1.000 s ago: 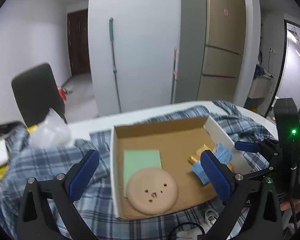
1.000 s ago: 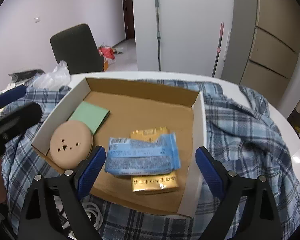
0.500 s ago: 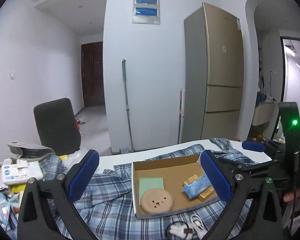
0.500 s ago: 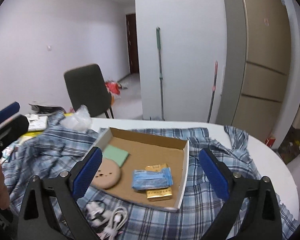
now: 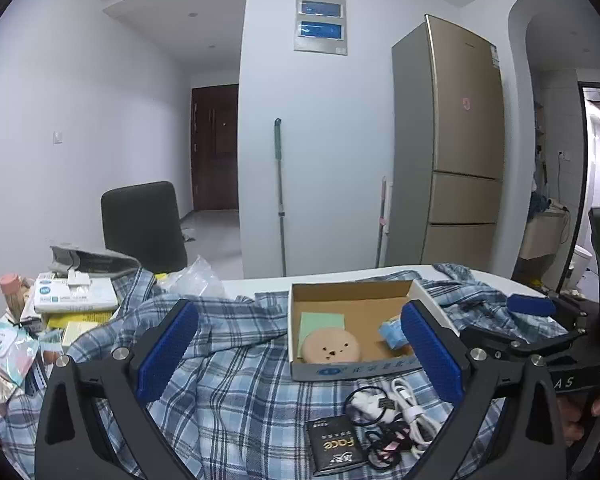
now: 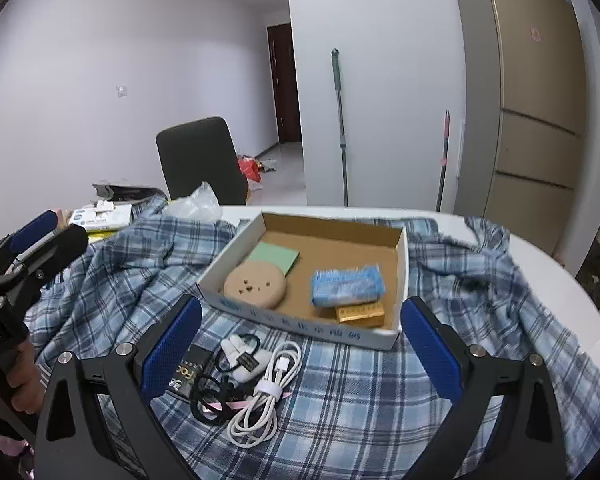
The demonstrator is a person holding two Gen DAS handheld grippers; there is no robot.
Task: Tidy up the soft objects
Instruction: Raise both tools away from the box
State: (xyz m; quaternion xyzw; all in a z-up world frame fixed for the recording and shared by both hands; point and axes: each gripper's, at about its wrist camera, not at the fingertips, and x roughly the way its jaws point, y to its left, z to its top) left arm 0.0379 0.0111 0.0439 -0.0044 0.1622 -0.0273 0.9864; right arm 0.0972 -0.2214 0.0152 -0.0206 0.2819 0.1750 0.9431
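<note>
A shallow cardboard box (image 5: 352, 372) (image 6: 300, 326) rests on a blue plaid shirt (image 5: 228, 360) (image 6: 140, 264) spread over the table. Inside lie a round beige cushion (image 5: 331, 346) (image 6: 255, 284), a green pad (image 5: 322, 320) (image 6: 276, 254), a blue packet (image 5: 392, 330) (image 6: 346, 284) and a gold packet (image 6: 360, 314) under it. My left gripper (image 5: 300, 312) is open and empty, held back from the box's near side. My right gripper (image 6: 300, 306) also hangs open and empty in front of the box.
Coiled white and black cables (image 6: 264, 388) and a black packet (image 5: 334, 446) lie on the shirt before the box. Boxes and packets (image 5: 72, 300) crowd the left, with a clear plastic bag (image 6: 194, 204). Behind stand a dark chair (image 5: 144, 224), a mop (image 5: 279, 196) and a fridge (image 5: 452, 144).
Both grippers have drawn back and risen from the box, which now looks smaller and farther. The cables and black packet have come into view. The right jaws stand slightly wider.
</note>
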